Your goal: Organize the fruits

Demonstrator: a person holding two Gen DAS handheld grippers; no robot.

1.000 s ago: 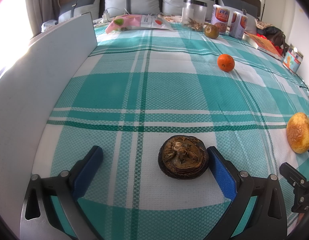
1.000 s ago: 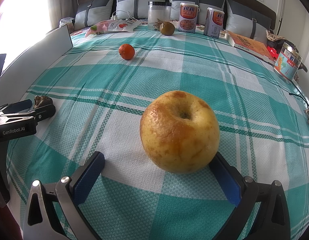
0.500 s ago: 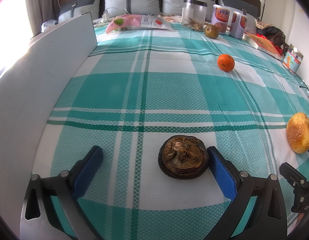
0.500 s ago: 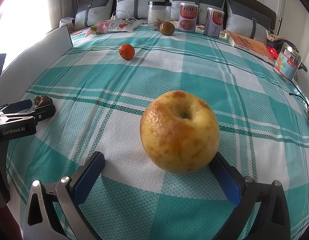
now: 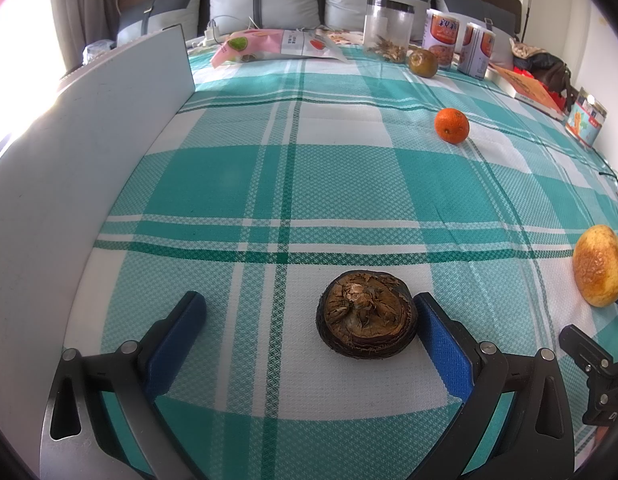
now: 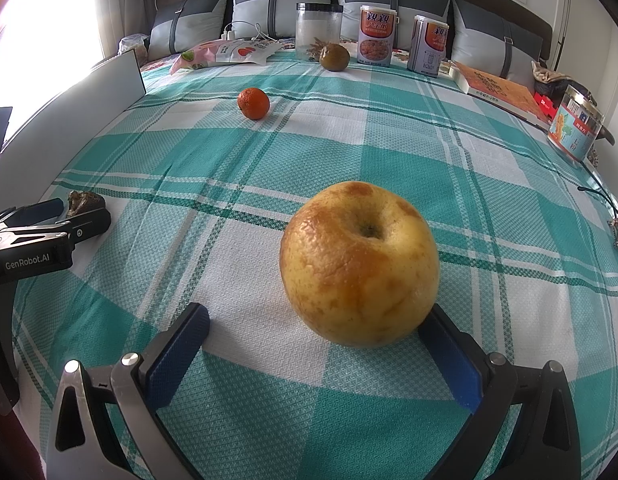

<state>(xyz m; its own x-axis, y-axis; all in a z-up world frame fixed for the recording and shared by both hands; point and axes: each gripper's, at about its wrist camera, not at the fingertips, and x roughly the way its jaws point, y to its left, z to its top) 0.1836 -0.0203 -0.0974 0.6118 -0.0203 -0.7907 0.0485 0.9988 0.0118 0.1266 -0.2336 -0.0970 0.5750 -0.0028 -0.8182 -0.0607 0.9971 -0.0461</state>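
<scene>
Teal-and-white checked cloth [image 5: 269,184] covers the bed that carries everything here, and near its front edge two fruits sit inside two spread grippers. The left gripper [image 5: 309,320] stands wide, its jaws well apart; the dark, shrivelled brown fruit [image 5: 367,314] lies between them but far off centre, touching or nearly touching the right-hand blue pad [image 5: 441,344], with a broad stretch of bare cloth toward the other pad. The right gripper [image 6: 315,334] is likewise wide, and the large yellow apple-like fruit [image 6: 359,262] sits hard against its right-hand pad [image 6: 449,360], again with a gap on the other side. So in both cases the fruit lies to the right of the tool's centre line, and a closing move would, I judge, push each fruit sideways unless the gripper first shifts right. The brown fruit is flattish, its wide face up; the yellow one is round and could roll. Toward the head of the bed the small orange [image 6: 253,103] and a greenish-brown fruit [image 6: 334,57] lie well apart from both tools, the latter just beside the tins [image 6: 375,36]. A white board [image 5: 89,152] runs along the left edge.
</scene>
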